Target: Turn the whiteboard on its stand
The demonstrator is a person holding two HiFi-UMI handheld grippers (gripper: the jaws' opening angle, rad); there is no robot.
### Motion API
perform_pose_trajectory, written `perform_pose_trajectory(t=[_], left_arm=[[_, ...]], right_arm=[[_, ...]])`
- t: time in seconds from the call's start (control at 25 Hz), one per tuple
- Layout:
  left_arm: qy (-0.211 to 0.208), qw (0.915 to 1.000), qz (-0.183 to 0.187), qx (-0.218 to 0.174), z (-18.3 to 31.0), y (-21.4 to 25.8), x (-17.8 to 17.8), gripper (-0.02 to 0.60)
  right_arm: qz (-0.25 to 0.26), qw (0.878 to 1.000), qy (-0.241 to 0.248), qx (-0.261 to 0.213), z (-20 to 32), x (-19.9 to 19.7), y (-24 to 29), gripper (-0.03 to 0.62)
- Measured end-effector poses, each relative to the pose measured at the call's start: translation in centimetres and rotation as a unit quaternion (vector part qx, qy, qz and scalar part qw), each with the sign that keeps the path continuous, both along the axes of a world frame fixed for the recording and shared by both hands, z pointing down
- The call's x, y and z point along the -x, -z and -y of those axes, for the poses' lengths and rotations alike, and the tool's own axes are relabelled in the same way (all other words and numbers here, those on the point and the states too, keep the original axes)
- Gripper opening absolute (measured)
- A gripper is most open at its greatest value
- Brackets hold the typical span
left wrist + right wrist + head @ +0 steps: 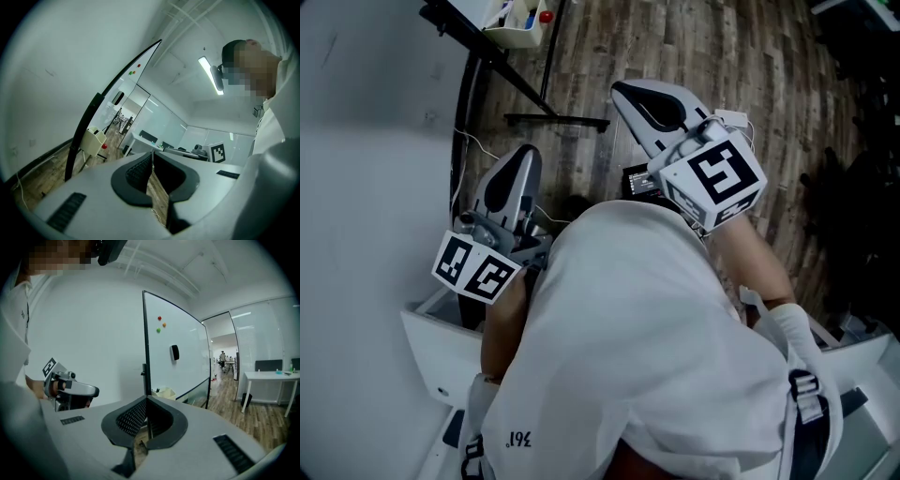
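**Whiteboard upright, both grippers shut and empty**

The person's white shirt (pixel 656 328) fills the lower half of the head view, nearest the lens. Beyond it, the left gripper (pixel 523 155) sits at centre left and the right gripper (pixel 625 91) at upper centre, both over the wood floor (pixel 750 56). Each gripper's own view shows its jaws pressed together with nothing between them. Neither gripper touches the board.

The whiteboard (pixel 180 366) stands upright in the middle of the right gripper view, with one black side of its frame (pixel 146 333) towards the lens. In the left gripper view it shows as a dark arc from upper centre to lower left. An upright board would fit either a board yet to be turned or one already swung round and settled, and these views do not say which.

**Handling.** The board is probably stiff, broad and fairly heavy, but balanced if it swings on the small clamp (pixel 142 372) halfway up the frame. The glossy face would likely let the pads slide. The frame edge is the better hold, well above or below that clamp for leverage. The jaws would have to open to pinch it; shut, they could only push.

**Counts**
- One whiteboard
- Three magnets (pixel 159 318) at upper centre: red, orange and green
- One black eraser (pixel 175 352) on the face
- One cream box (pixel 165 393) at the foot
- Two grippers
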State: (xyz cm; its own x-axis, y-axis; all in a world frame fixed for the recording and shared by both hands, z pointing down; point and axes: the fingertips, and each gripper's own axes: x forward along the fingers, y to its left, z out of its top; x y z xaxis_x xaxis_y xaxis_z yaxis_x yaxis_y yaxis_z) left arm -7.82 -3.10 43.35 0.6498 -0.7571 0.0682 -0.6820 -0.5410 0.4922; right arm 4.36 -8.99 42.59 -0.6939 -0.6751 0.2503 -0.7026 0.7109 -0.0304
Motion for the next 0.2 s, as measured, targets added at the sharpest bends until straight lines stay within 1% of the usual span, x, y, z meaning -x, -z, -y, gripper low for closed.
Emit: perform_pose_trajectory(t=[0.2], left_arm=[[-0.003,1.0000,0.003,0.001,0.15,-0.19,-0.35,0.021]], right_arm=[[-0.005,1.000,-0.001,-0.003,0.16,-0.50,-0.15,0.025]])
